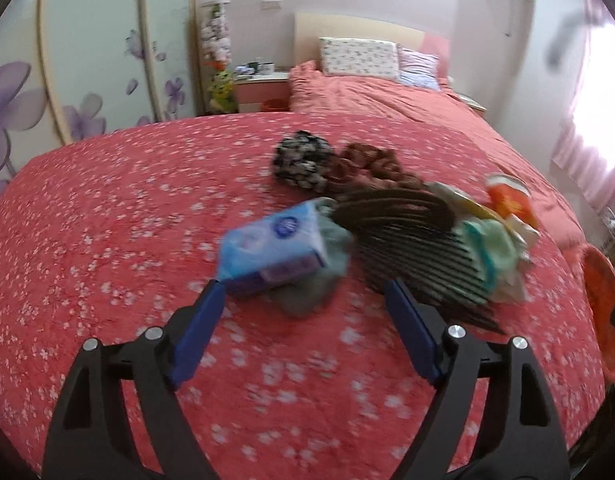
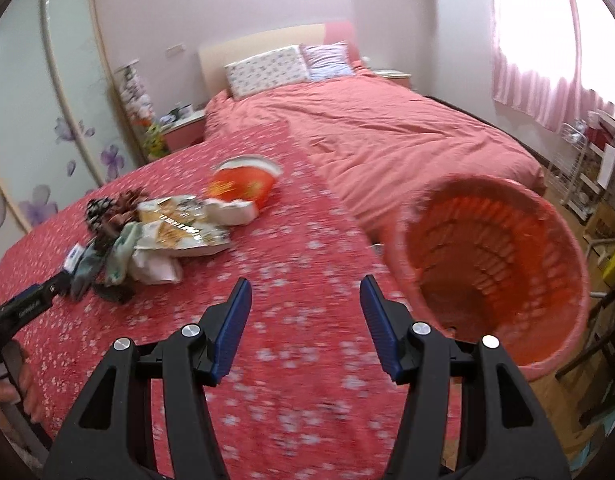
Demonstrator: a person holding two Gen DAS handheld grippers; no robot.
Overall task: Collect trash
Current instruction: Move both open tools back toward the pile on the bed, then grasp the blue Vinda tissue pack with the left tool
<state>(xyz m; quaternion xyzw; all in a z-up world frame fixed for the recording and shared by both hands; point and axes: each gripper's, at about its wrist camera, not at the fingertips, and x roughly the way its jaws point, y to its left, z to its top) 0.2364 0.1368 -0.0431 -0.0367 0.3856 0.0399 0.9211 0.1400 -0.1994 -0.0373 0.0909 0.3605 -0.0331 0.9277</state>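
Left tool (image 1: 303,286) open, empty, just near of tissue pack (image 1: 273,250) at left end of trash pile on bed (image 1: 107,208); pack looks light, soft, slippery, so pinch short sides; right tool (image 2: 305,284) open, empty, basket (image 2: 491,256) right.

A wide bed (image 2: 387,136) under a coral quilt carries two patterned pillows (image 2: 267,66) against a cream headboard (image 1: 347,26). Beside it stand a pink nightstand (image 1: 261,90), flower-printed sliding wardrobe doors (image 1: 87,60) and pink curtains (image 2: 535,60).
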